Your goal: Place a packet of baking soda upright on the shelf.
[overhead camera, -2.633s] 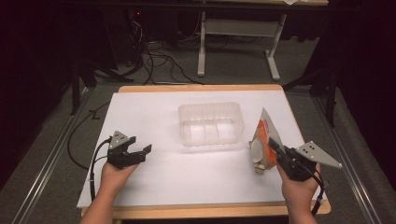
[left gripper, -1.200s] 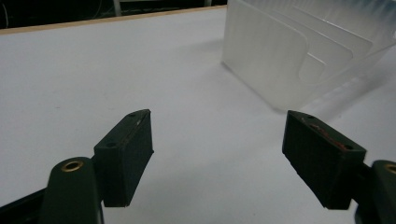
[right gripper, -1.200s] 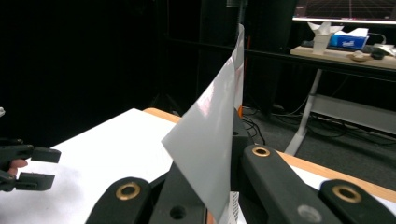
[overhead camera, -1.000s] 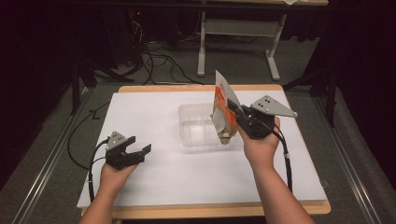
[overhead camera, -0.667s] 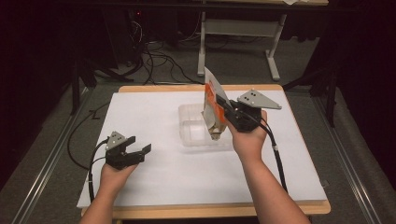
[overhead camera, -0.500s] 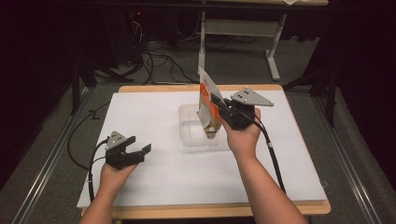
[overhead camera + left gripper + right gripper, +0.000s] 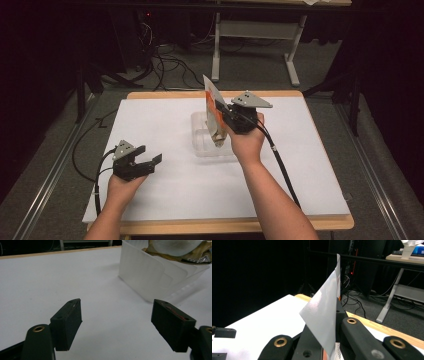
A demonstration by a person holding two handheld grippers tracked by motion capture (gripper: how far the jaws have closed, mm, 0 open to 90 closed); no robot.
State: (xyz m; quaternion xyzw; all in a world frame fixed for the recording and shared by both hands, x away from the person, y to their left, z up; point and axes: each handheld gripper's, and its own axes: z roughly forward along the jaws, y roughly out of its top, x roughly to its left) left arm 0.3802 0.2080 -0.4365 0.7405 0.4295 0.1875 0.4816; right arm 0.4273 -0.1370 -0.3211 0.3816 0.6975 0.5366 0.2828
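A snack bag (image 7: 213, 107), white and orange with a clear lower end, hangs upright over the clear plastic container (image 7: 199, 146) at the table's middle. My right gripper (image 7: 220, 111) is shut on the bag's side, and the silvery bag (image 7: 324, 315) rises between its jaws (image 7: 332, 340). The bag's lower end (image 7: 175, 247) dips into the container (image 7: 140, 277). My left gripper (image 7: 149, 161) rests at the table's left, open, nothing between its fingers (image 7: 117, 325).
A white sheet (image 7: 310, 165) covers the table, with a wooden edge at front and back. The right gripper's cable (image 7: 280, 165) trails over the sheet toward the front. Floor cables (image 7: 165, 65) and a desk frame (image 7: 250, 35) lie beyond the far edge.
The right hand lifted the bag from the table's right side, carried it left over the container and lowered it a little. The left gripper stayed in place.
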